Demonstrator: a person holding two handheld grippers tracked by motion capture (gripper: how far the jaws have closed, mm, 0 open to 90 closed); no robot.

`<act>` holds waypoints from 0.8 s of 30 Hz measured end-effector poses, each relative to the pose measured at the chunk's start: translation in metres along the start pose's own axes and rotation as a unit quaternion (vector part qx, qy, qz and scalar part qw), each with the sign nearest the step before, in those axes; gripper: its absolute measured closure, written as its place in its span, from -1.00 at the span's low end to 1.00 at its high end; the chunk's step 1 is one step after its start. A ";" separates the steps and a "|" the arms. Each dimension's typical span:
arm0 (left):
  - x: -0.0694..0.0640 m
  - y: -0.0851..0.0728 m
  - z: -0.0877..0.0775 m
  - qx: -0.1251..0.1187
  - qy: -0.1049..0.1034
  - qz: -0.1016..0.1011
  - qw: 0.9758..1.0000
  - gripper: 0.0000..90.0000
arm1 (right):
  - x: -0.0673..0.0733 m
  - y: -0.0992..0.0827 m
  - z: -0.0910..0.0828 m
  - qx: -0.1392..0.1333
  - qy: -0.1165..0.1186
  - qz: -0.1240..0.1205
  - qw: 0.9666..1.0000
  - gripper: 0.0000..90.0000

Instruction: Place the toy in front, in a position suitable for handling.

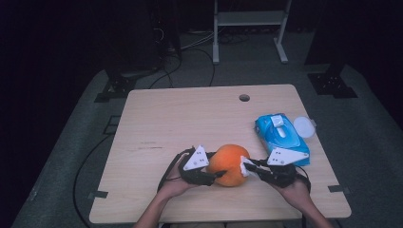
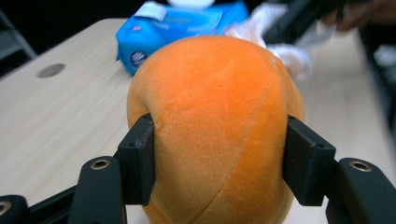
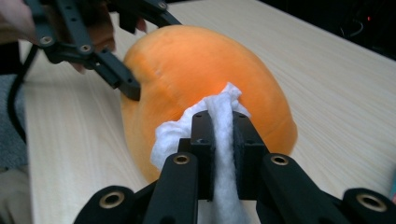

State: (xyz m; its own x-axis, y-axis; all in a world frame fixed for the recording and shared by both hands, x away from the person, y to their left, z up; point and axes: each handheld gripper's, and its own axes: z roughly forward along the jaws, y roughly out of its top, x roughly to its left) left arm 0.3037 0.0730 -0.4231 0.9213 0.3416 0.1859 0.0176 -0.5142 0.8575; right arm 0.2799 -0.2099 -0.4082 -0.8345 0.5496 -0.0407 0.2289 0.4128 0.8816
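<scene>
Step in hand: wiping the orange plush ball (image 1: 229,165) while it is held steady. The ball sits on the tabletop (image 1: 180,118) near the front edge, at about 6 o'clock from the tabletop's centre.

The left gripper (image 1: 209,176) meets the ball from its 9 o'clock side. In the left gripper view its fingers (image 2: 137,158) straddle the ball and press into both flanks, denting the pile: a clamped hold on the ball. The right gripper (image 1: 247,167) comes in from 3 o'clock, its fingers (image 3: 203,140) closed tight on a folded white wipe (image 3: 219,116), whose free end touches the ball's surface.

To do the step well:
- Keep the left clamp firm but light; the soft body deforms and could slip or roll.
- Stroke with the wipe's protruding end only, so the hard fingers do not snag the fabric.
- Work along the seams, where dirt would likely lodge.

Materials: the ball is rounded, slightly egg-shaped, short-piled plush with stitched seam lines. The wipe looks fibrous, soft and crumpled. The tabletop is smooth pale wood-grain laminate. At 2 o'clock from the ball lies a blue wipes pack (image 1: 280,135) of glossy film, with a round white lid (image 1: 304,127) just beside it.
</scene>
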 end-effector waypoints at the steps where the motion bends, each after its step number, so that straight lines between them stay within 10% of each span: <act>1: -0.002 -0.002 0.003 0.010 -0.001 0.004 1.000 -0.19 | -0.002 -0.002 0.003 0.010 -0.004 0.001 1.000 0.79; 14: -0.007 -0.003 0.007 0.025 0.004 0.019 1.000 -0.29 | 0.016 0.025 0.025 -0.014 0.018 -0.041 0.999 0.79; 19: 0.006 -0.007 0.009 0.021 -0.011 -0.047 0.999 -0.65 | 0.001 0.004 0.021 0.009 0.003 -0.020 1.000 0.79; 24: 0.014 -0.009 0.014 0.025 -0.024 -0.117 0.992 -0.77 | 0.000 0.000 0.018 0.013 -0.005 -0.020 1.000 0.79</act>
State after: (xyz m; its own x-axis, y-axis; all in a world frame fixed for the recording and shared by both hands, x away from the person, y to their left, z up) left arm 0.3218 0.0711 -0.4349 0.9073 0.4185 -0.0402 0.2518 -0.4644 0.8491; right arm 0.2891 -0.1967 -0.4171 -0.8384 0.5391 -0.0802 0.2088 0.4537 0.8664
